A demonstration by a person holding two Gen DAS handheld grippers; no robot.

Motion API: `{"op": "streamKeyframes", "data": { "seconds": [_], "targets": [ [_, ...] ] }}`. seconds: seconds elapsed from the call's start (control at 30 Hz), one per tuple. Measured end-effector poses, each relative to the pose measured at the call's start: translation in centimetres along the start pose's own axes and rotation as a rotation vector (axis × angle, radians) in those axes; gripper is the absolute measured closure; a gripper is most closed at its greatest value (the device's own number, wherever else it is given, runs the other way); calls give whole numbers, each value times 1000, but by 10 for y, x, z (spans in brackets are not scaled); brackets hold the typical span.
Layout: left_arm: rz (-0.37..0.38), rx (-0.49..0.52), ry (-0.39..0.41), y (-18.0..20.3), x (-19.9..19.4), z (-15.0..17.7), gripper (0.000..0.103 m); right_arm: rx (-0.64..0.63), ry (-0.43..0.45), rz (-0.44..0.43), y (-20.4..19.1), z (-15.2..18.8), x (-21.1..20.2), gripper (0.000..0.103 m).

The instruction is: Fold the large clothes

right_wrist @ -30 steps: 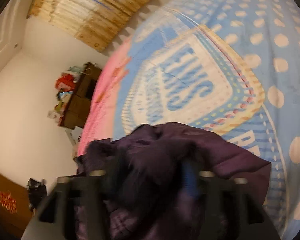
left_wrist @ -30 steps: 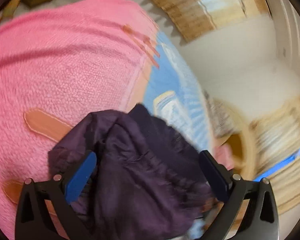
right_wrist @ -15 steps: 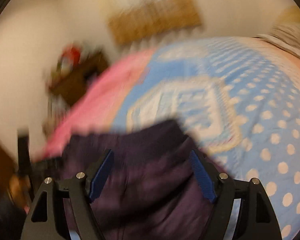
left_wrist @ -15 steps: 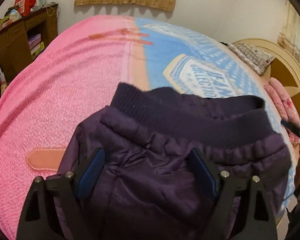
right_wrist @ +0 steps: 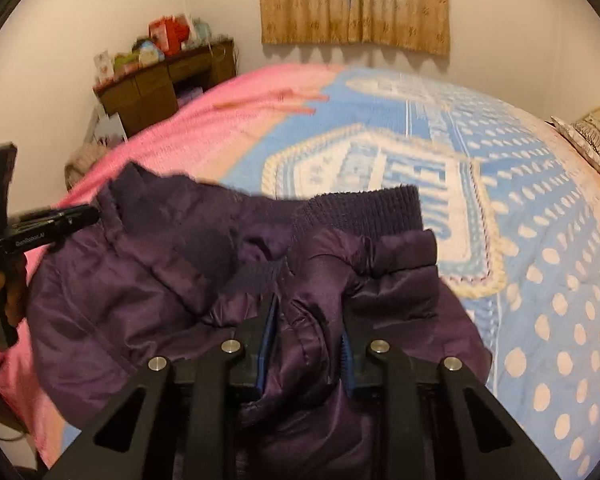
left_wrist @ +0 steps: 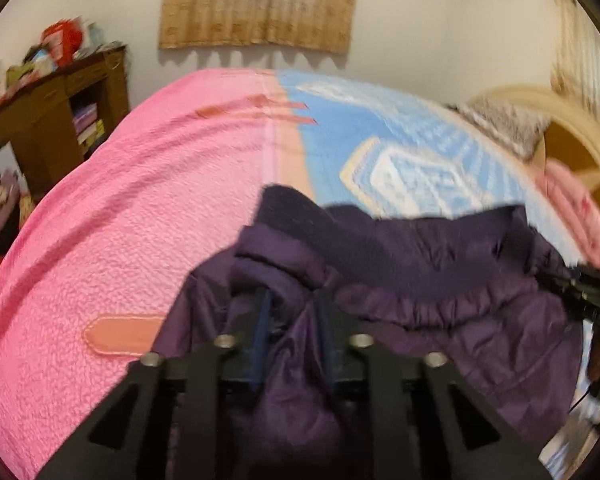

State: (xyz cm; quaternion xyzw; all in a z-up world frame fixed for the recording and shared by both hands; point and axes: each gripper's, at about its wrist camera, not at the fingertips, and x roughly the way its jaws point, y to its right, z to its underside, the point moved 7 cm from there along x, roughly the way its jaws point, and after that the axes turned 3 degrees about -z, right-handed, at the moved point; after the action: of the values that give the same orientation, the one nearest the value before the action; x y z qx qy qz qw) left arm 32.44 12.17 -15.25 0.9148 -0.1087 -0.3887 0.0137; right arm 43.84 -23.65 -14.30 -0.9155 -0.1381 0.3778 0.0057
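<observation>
A dark purple padded jacket (left_wrist: 440, 320) with a ribbed knit hem (left_wrist: 400, 256) lies bunched at the near edge of the bed. My left gripper (left_wrist: 292, 320) is closing, and its blue pads pinch a fold of jacket fabric near the hem's left end. The right gripper (left_wrist: 580, 288) shows at the right edge of this view, at the hem's other end. In the right wrist view the jacket (right_wrist: 140, 292) stretches leftward. My right gripper (right_wrist: 308, 328) is closing with a fold of fabric squeezed between its pads, just below the ribbed hem (right_wrist: 364, 208). The left gripper (right_wrist: 40, 228) is at the far left.
The bed carries a blanket, pink (left_wrist: 120, 220) on the left and blue with white dots (right_wrist: 540, 240) on the right. A cluttered wooden desk (left_wrist: 60, 112) stands by the back wall beside a curtain (left_wrist: 260, 4). A pillow (left_wrist: 508, 124) and a curved headboard (left_wrist: 580, 128) are at the right.
Both grippers went from wide open over the jacket to pinched on its fabric. Both views rolled level, and the hem now stretches between the two grippers.
</observation>
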Motion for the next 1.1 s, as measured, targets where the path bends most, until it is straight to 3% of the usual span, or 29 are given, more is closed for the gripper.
{"op": "streamKeyframes", "data": {
  "seconds": [0.07,0.1,0.17,0.23,0.3,0.33,0.37,0.43,0.47,0.6,0.67,0.7,0.73,0.77,1.1],
  "targets": [
    [19,-28,23,-7,-7,-7,90,19,43,-9,1,-7,-10,76],
    [25,-33,35,-9,-10,-9,102,30,64,-8,2,-10,-14,76],
    [12,-47,84,-14,-20,-19,103,43,98,-10,2,-15,-20,76],
    [45,-80,157,-19,-33,-34,103,52,131,-5,0,-22,-25,76],
    [80,-62,164,-12,-37,-43,103,59,127,-5,-1,-25,-21,76],
    [91,-3,152,1,-36,-43,97,59,119,-3,-2,-24,-19,76],
    [45,50,124,10,-31,-41,89,58,115,1,-2,-23,-16,76],
    [-11,126,70,25,-18,-34,38,63,102,0,-2,-18,-10,76],
    [-10,140,63,31,-13,-30,29,69,99,-1,-1,-15,-8,76],
    [-34,193,0,43,15,-16,25,73,91,-8,3,-7,-4,76],
    [-47,187,-77,38,33,-4,31,73,88,-14,2,-5,-3,76],
    [-55,171,-112,33,45,3,52,74,85,-17,2,-5,-2,76],
    [-13,157,-131,31,47,8,84,76,83,-19,3,-4,-1,76],
    [4,141,-130,30,48,9,96,78,85,-19,3,-4,-1,76],
    [41,30,231,14,-48,-47,103,108,234,-23,1,-25,-34,76]
  ]
}}
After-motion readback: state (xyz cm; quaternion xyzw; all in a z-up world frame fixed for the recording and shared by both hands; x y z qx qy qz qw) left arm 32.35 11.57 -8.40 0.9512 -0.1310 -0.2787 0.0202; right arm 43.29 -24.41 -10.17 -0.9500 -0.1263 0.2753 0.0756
